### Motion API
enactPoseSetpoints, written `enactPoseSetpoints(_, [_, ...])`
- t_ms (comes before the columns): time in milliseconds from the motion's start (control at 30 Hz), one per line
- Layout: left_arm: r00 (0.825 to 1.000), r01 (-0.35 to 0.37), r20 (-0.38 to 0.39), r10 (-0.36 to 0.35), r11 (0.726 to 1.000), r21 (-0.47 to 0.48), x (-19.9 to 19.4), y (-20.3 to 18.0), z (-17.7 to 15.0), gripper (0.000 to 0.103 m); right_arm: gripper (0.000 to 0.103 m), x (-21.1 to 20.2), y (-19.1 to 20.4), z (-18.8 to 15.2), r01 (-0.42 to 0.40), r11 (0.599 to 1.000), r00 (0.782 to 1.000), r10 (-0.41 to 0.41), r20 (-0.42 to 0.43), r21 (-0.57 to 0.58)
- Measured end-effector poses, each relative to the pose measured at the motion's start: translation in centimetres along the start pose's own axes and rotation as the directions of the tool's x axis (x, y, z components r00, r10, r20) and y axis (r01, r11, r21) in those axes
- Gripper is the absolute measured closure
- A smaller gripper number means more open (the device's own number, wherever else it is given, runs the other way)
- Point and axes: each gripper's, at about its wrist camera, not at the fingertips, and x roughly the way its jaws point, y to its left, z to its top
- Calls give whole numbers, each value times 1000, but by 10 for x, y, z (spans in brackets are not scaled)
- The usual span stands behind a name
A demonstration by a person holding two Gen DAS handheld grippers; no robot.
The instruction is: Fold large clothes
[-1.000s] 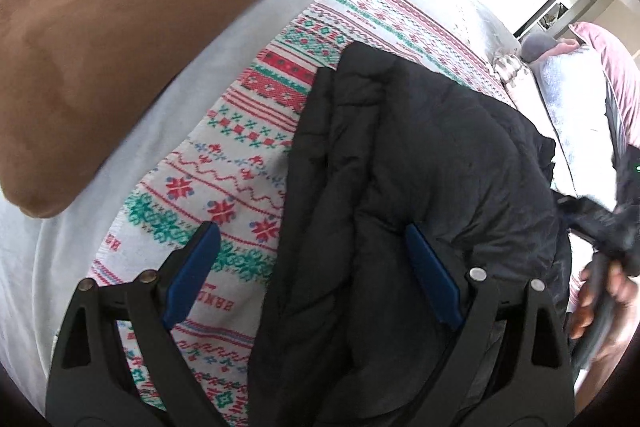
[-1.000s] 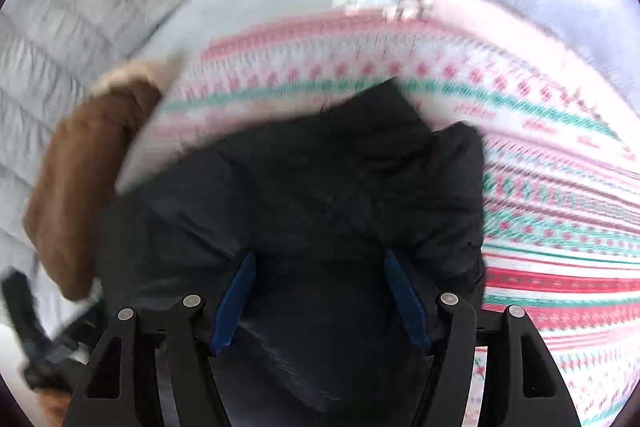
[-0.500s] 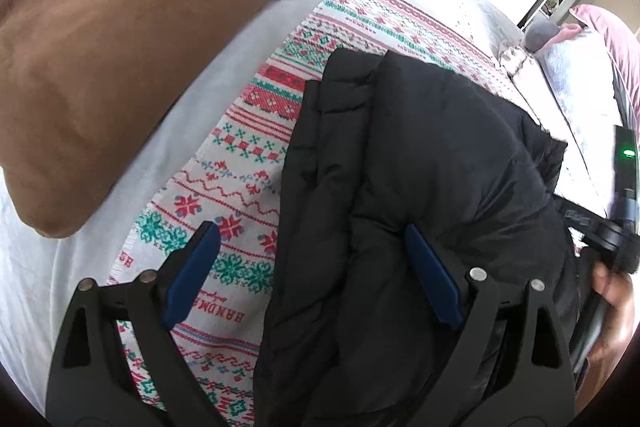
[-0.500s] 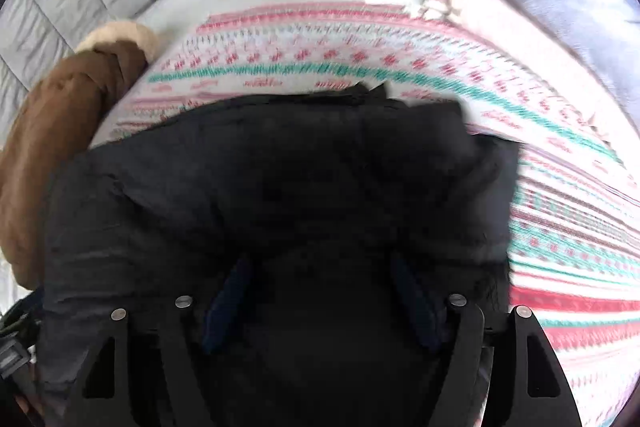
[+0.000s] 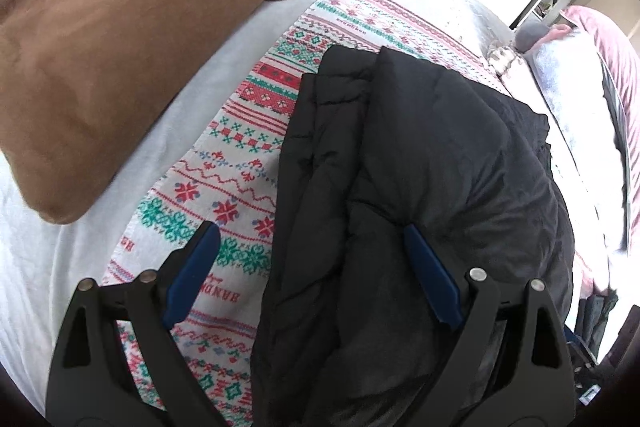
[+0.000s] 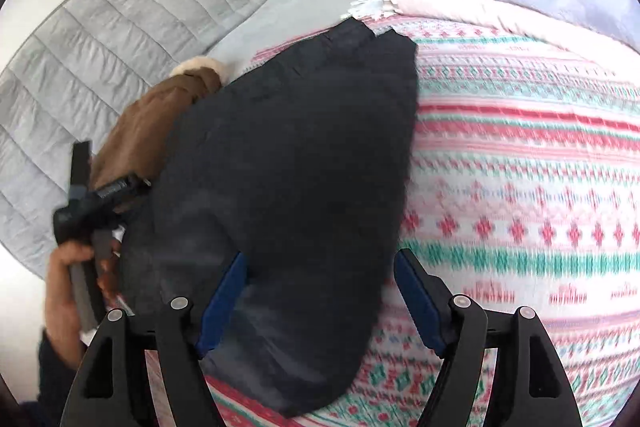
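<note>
jacket: we see puffy black quilted jacket [image 5: 420,163] folded on knitted patterned blanket [image 5: 248,131]
left gripper [image 5: 312,263]: fingers apart, empty
right gripper [image 6: 320,291]: fingers opening, clamping nothing

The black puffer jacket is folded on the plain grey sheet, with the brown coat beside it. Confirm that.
Not quite. The black puffer jacket is folded, but it lies on the red, green and white patterned blanket, not straight on the plain grey sheet. The left wrist view shows the pattern all along its edge. The brown coat does lie beside it, on the grey sheet.
</note>
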Motion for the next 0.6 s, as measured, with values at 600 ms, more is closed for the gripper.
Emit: enactPoseSetpoints(600, [999, -30, 45, 26, 995, 96, -9, 1, -15, 9, 22, 47, 19, -7, 2, 999, 992, -8, -127, -42])
